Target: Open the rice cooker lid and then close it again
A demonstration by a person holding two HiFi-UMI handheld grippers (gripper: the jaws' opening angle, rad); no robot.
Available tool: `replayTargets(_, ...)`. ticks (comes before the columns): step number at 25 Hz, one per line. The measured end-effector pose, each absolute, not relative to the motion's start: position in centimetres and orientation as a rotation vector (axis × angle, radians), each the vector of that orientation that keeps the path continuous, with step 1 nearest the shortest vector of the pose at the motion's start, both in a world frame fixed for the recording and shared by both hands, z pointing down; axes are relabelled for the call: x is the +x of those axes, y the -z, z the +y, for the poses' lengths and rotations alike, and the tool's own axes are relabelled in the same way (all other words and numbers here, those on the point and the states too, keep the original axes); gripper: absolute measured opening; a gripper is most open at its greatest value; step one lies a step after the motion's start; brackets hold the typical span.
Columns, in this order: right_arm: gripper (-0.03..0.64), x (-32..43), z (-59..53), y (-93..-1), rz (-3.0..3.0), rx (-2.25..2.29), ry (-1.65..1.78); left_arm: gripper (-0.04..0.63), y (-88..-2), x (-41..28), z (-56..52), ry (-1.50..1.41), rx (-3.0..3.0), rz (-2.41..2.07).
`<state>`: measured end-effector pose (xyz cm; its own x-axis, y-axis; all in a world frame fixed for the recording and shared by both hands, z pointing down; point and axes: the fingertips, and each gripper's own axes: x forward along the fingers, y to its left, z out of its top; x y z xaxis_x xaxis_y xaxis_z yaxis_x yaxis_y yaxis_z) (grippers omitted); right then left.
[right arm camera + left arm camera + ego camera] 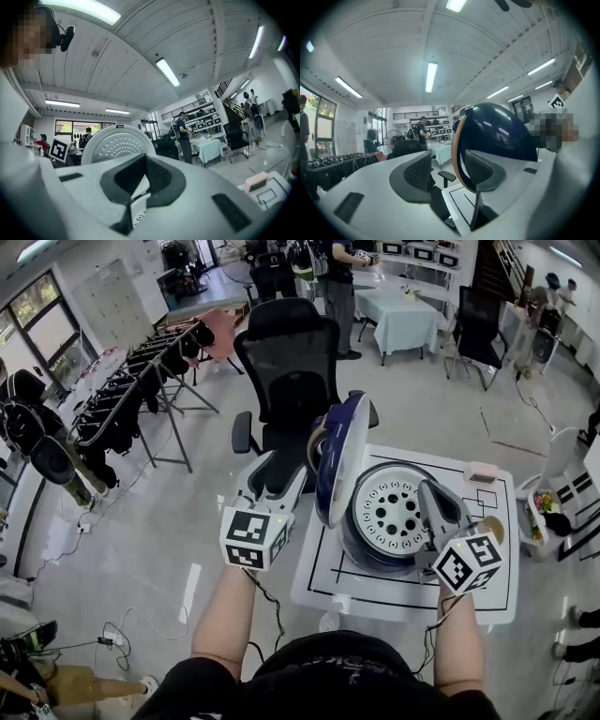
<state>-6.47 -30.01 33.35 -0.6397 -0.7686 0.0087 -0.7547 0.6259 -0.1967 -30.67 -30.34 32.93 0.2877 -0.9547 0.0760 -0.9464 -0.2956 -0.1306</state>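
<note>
Lid (339, 460) is up, standing near vertical on the left side of the rice cooker (361, 551). So the open half looks done and closing is what's left.

The cooker sits mid-table on the white table (375, 604), inside the marked black lines.

Left gripper (279, 470) is just left of the lid on its outer shell side. Jaws are well apart with nothing between them. In the left gripper view, the lid's tan rim sits just behind the right-hand pad (480, 168); I can't tell if it's touching.

Right gripper (433, 493) has its jaws fully together and holds nothing. It hovers over the right part of the cooker's open mouth.

My read is that the right gripper is in the lid's swing path, so I clear it before bringing the lid down.

Around the cooker:
- An office chair (291, 362) is right behind the table, under the left gripper.
- A pink block (481, 472) sits on the far right corner, clear of the cooker.
- A clothes rack (141, 395) is well off to the left.
- People at the back are well away.
</note>
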Motion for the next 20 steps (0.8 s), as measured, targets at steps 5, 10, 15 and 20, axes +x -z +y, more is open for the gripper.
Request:
replayTargets(5,0.002,-5.6,-27.7,-33.2,2.789,-1.219,0.289,0.218,-32.4,-30.0,-26.0,0.192,-2.43,1.908)
replayTargets(10,0.002,-3.9,-24.2,-33.2,2.819,-1.138,0.297,0.219,-32.2,-27.0,-20.8,0.192,-2.402,1.943)
replayTargets(15,0.002,-1.8,-20.4,-32.9,2.837,-1.093,0.291,0.219,-31.9,-23.0,-16.0,0.182,-2.422,1.931)
replayTargets(20,0.002,0.6,-17.1,-33.0,2.848,-1.072,0.285,0.222,-32.9,-17.8,-12.2,0.163,-2.501,1.878)
